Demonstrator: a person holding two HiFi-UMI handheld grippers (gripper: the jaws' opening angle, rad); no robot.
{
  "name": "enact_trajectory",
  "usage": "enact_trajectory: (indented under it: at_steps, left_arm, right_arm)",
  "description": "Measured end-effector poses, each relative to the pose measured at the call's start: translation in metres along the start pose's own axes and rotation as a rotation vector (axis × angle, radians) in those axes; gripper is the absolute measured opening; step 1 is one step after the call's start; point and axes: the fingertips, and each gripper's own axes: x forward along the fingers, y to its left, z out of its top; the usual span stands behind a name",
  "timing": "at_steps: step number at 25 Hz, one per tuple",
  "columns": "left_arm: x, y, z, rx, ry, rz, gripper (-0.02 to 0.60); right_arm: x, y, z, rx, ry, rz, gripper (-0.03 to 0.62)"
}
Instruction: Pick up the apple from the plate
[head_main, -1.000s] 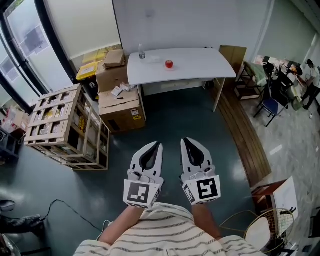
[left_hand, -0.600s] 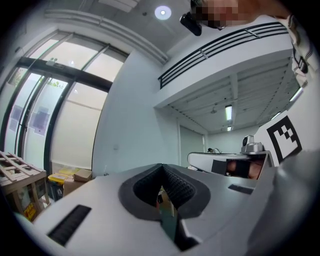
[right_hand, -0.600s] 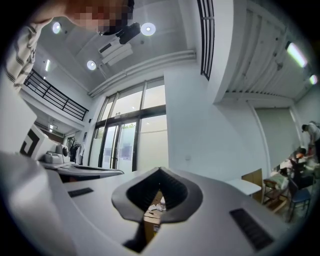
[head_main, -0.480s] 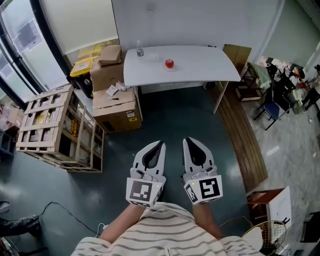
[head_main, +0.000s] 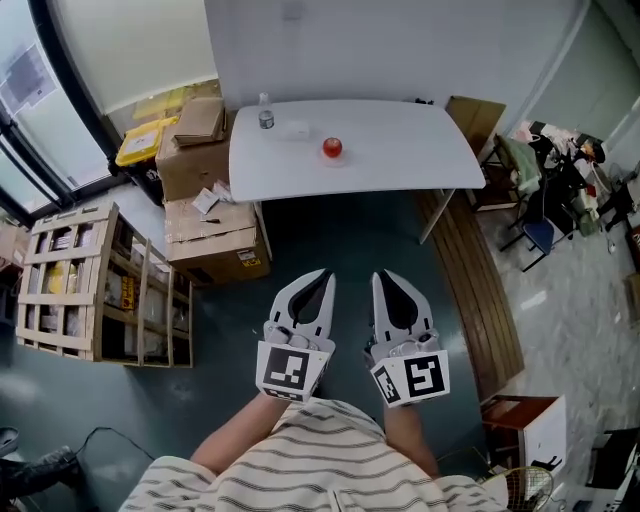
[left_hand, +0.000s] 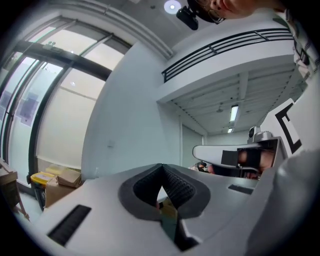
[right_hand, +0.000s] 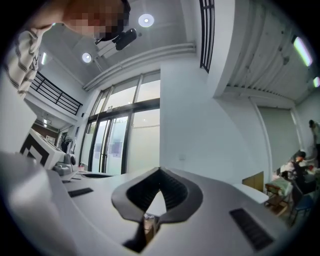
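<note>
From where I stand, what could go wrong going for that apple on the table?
The left tongs and right tongs are both shut; unopened, they could nudge the apple so it rolls across the table. The bottle near it could tip. Cardboard boxes by the table's left end could trip you.

Far off, a smooth matt white bench (head_main: 400, 150) carries a glossy red apple (head_main: 332, 148), brown cardboard boxes (head_main: 215, 240) and rough bare-wood crates (head_main: 95, 290) stand left, and the near left tool (head_main: 322, 276) and right tool (head_main: 383, 278) are pale matt plastic.

Apple (head_main: 332, 148) on table (head_main: 400, 160), bottle (head_main: 266, 118) left; boxes (head_main: 210, 240) left of table.
</note>
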Motion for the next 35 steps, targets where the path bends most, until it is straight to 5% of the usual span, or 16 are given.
enact_trajectory:
  at_steps: [17,35]
  left_arm:
    - [0.12,0.083,-0.02,-0.007,0.039,0.016,0.005]
    - [0.298,0.137,-0.023,0.004,0.009,0.156,0.005]
  right_arm:
    - [0.139,-0.072,-0.029,0.013,0.037,-0.017,0.012]
    - [0.297,-0.189,-0.045,-0.002,0.027,0.133,0.012]
